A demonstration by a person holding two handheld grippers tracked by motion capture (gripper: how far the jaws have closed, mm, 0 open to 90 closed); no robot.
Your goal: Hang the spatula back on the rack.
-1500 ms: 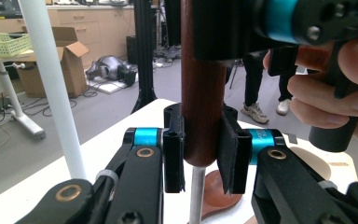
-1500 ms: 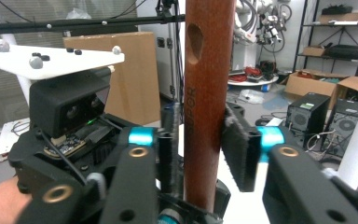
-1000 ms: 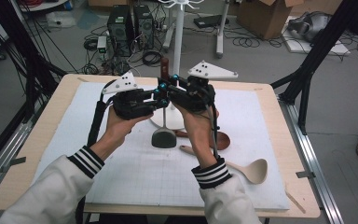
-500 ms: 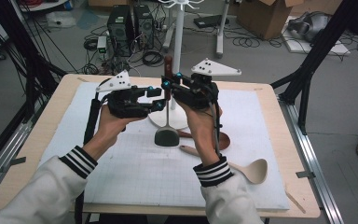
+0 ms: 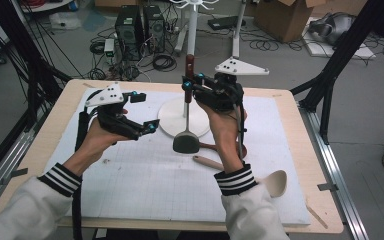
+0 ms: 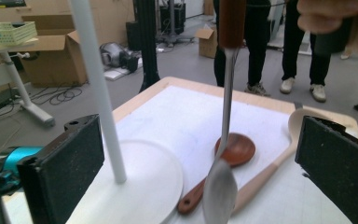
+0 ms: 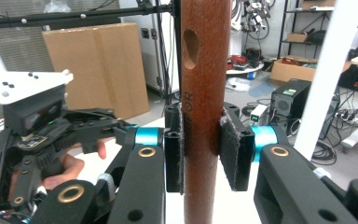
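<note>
A spatula with a brown wooden handle (image 5: 189, 67) and a dark flat head (image 5: 186, 144) hangs upright over the mat. My right gripper (image 5: 189, 86) is shut on the handle (image 7: 203, 116), its pads pressing both sides below the hanging hole. My left gripper (image 5: 145, 111) stands apart to the left of the spatula. Its jaws have just been opening and are wide, with nothing gripped. In the left gripper view the black pads (image 6: 65, 172) frame the spatula's shaft (image 6: 226, 93), which hangs farther off.
A white stand with a round base (image 5: 170, 120) and a thin pole (image 6: 93, 88) rises behind the spatula. A dark brown spoon (image 6: 235, 149) and a pale wooden spoon (image 5: 275, 182) lie on the white gridded mat (image 5: 145, 185). Boxes, cables and people's legs are beyond the table.
My left gripper was close against the spatula handle beside the right one; it has opened its jaws and drawn away to the left and slightly down. The right gripper keeps its hold, unmoved.
</note>
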